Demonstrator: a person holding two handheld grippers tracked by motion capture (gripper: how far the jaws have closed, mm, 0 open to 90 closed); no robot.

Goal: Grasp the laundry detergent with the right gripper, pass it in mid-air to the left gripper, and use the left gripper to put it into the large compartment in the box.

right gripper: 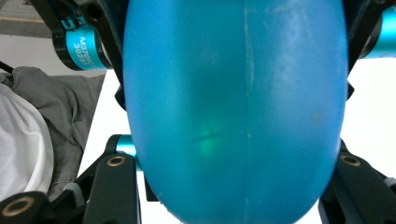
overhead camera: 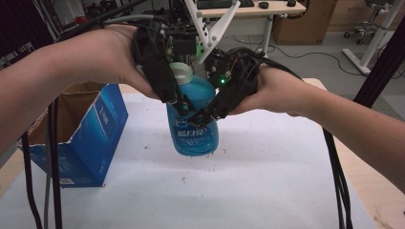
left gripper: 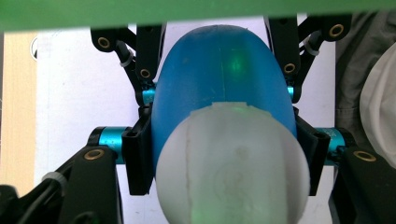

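Note:
A blue plastic bottle with a white cap stands upright over the middle of the white table cover. Whether its base touches the cover I cannot tell. My left gripper comes down from the upper left and is shut on the bottle's body just under the cap. In the left gripper view its pads press both sides of the bottle behind the cap. My right gripper reaches in from the right, shut on the same bottle, its jaws hugging the lower flanks.
An open blue cardboard box stands at the table's left, close to my left forearm. Black cables hang from both grippers. The bare wooden table edge runs along the right. Desks and chairs stand beyond the far edge.

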